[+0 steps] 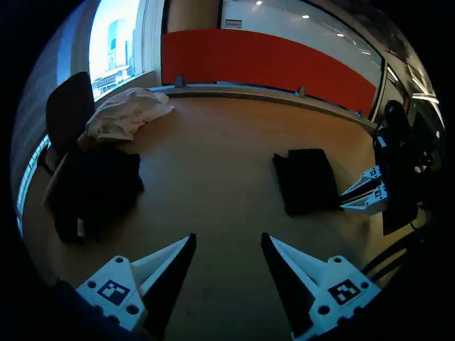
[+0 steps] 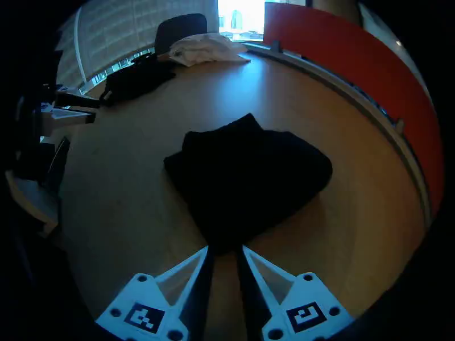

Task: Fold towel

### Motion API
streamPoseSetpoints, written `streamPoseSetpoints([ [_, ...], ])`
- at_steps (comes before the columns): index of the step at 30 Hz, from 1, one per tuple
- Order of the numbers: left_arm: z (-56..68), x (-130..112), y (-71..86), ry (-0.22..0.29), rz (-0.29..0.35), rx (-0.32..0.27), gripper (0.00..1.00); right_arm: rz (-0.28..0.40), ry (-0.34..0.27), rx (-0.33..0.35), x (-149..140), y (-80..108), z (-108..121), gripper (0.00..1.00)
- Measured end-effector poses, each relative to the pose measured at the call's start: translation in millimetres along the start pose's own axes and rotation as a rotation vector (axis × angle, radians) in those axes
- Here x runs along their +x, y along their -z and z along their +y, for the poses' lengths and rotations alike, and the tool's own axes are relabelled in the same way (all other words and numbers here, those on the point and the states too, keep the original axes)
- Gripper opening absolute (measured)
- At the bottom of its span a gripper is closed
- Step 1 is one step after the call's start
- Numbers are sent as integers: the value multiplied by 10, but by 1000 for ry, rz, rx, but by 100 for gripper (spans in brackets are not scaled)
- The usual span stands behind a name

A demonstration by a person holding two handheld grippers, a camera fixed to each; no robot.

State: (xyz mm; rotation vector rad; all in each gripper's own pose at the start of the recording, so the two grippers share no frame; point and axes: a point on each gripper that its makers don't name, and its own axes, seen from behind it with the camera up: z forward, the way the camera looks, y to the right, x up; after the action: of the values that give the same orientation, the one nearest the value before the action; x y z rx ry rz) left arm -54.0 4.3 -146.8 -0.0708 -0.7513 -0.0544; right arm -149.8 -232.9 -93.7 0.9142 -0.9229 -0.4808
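A black towel (image 2: pixel 250 170) lies folded into a thick bundle on the wooden table (image 2: pixel 352 227). In the right gripper view its near corner sits between the tips of my right gripper (image 2: pixel 224 251), whose fingers stand narrowly apart and pinch that corner. The left gripper view shows the same towel (image 1: pixel 304 179) at the right, with the right gripper (image 1: pixel 347 199) at its edge. My left gripper (image 1: pixel 227 238) hovers open over bare table, well clear of the towel. It shows again as the left gripper (image 2: pixel 94 108) at the far left of the right gripper view.
A crumpled white cloth (image 1: pixel 128 113) lies at the back left by the window. A black bag (image 1: pixel 94 190) rests in front of it, beside a dark office chair (image 1: pixel 68 108). A red partition (image 1: pixel 267 59) runs along the table's far edge.
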Motion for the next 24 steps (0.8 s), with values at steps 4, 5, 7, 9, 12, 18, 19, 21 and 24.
streamPoseSetpoints([
  [4, 4, 6, -3, 1, 0, 0, 84, 1, 0, -7, 0, 4, 16, 19],
  [5, 4, 7, -4, 1, 0, 0, 84, 1, -1, -10, 0, 2, 23, 17],
  [7, 5, 10, -6, 1, 1, 0, 84, 1, -4, -15, 2, -5, 38, 13],
  [9, 5, 13, -8, 2, 1, 0, 84, 2, -9, -19, 5, -12, 53, 9],
  [12, 5, 13, -8, 3, 1, 0, 84, 2, -20, -22, 11, -20, 75, 6],
  [18, 6, 16, -12, 1, 1, 0, 84, 15, -12, -35, 42, -7, 123, 6],
  [19, 7, 17, -12, 1, 2, 0, 84, 17, -8, -37, 46, -2, 127, 6],
  [21, 10, 18, -14, 1, 2, -1, 84, 21, -3, -40, 56, 8, 135, 6],
  [24, 10, 20, -18, 1, 2, -1, 84, 33, 0, -46, 97, 39, 149, 6],
])
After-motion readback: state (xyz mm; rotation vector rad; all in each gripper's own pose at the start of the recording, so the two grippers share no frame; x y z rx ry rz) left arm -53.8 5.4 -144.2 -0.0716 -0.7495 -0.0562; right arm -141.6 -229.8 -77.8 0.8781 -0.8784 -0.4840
